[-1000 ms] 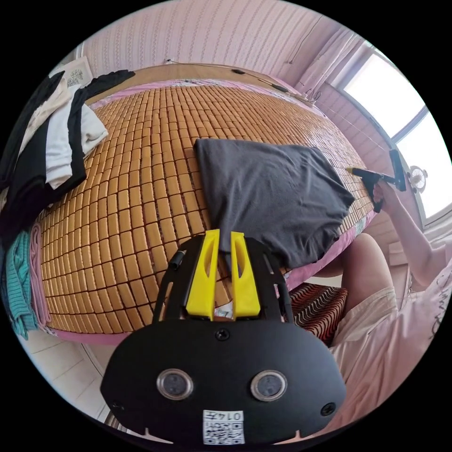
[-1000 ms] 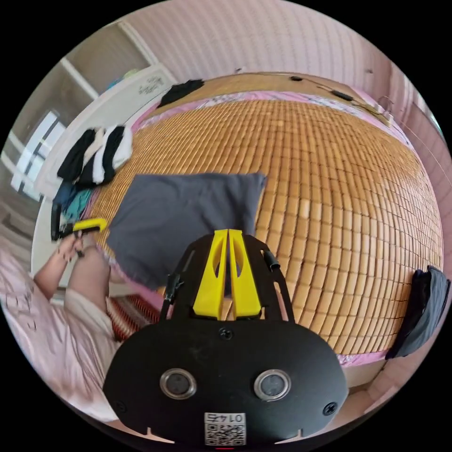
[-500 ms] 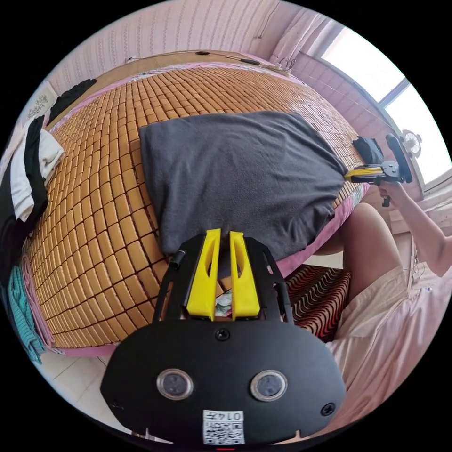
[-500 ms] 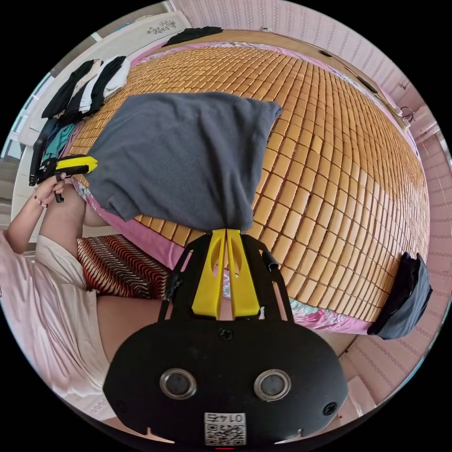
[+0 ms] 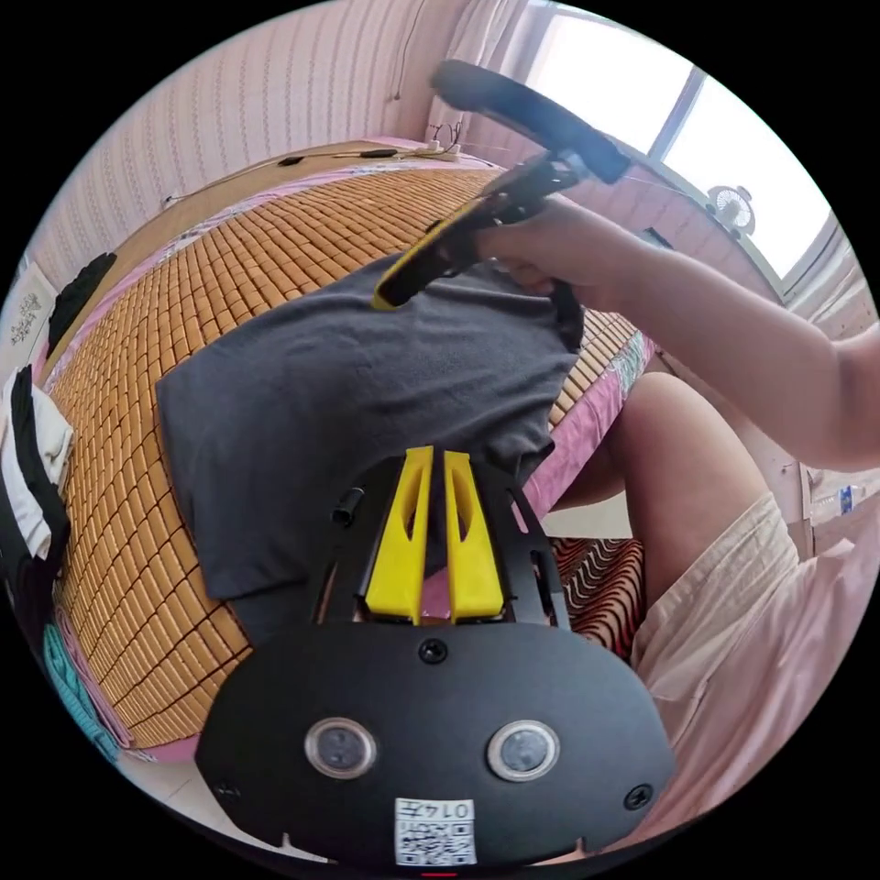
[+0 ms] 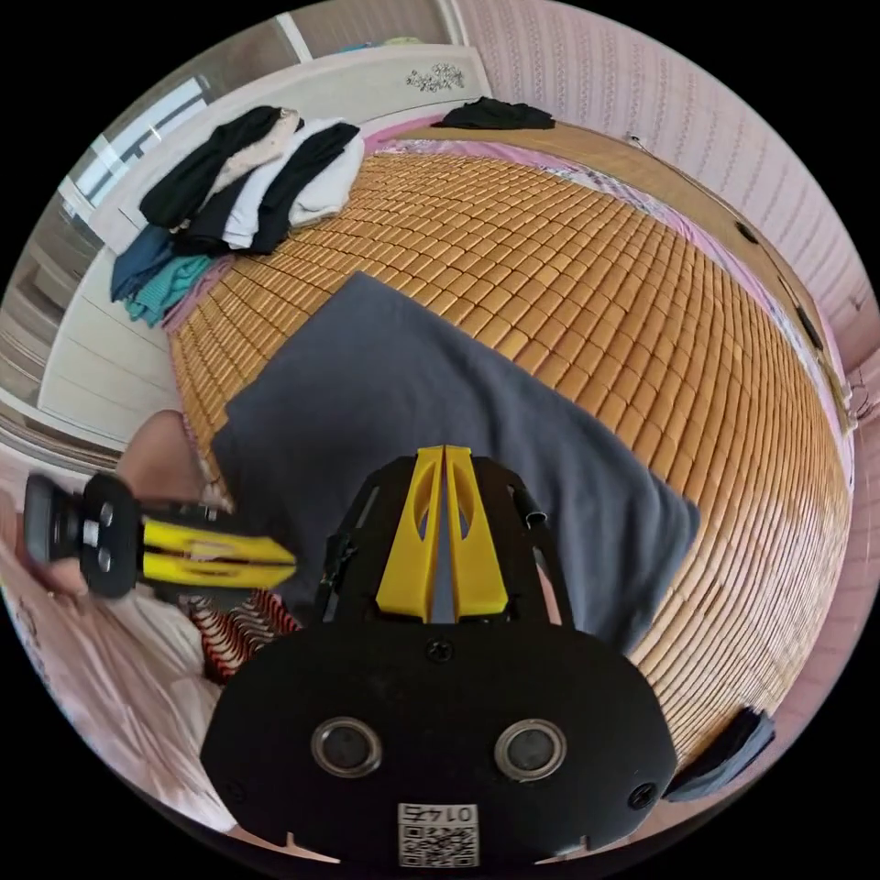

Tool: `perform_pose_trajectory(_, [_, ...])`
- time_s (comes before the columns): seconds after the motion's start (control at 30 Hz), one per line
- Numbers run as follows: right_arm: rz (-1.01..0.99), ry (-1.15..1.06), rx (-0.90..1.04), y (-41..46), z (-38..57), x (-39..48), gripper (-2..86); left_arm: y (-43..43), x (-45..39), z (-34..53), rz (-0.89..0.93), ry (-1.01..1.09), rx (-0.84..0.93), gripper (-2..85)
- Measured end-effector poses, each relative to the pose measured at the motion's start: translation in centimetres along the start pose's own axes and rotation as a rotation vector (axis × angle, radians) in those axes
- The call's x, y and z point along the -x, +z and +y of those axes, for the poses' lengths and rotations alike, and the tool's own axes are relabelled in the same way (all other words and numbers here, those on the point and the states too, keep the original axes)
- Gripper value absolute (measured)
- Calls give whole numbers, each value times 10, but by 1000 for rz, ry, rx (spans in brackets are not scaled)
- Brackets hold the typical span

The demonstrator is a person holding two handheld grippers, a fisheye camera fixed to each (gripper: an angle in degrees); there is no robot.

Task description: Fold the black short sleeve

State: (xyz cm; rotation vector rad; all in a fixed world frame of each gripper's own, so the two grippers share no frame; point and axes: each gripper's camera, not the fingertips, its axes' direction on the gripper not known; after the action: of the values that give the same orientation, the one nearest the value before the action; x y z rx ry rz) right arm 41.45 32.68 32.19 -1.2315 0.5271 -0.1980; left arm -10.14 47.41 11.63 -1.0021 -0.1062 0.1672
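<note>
Your dark grey, matt, soft cloth short-sleeve shirt (image 5: 367, 385) lay on the amber mat of small glossy bamboo tiles (image 6: 642, 302). Your left gripper (image 5: 429, 458) and right gripper (image 6: 444, 454) had smooth yellow plastic jaws on matt black plastic bodies. At ten o'clock in the right gripper view sat a pile of black and white cloth garments (image 6: 257, 183), soft and matt.
</note>
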Motion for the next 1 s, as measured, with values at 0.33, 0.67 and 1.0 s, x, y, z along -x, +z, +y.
perform_pose_trajectory(0.33, [36, -123, 284, 18, -96, -22, -5, 60, -26, 25, -10, 124, 8, -10])
perform_pose_trajectory(0.67, [-152, 197, -193, -85, -3, -85, 1, 93, -35, 43, 43, 58, -6, -9])
perform_pose_trajectory(1.0, [-41, 684, -177, -188, 284, -113, 81, 88, -60, 51, 89, 78, -167, 29])
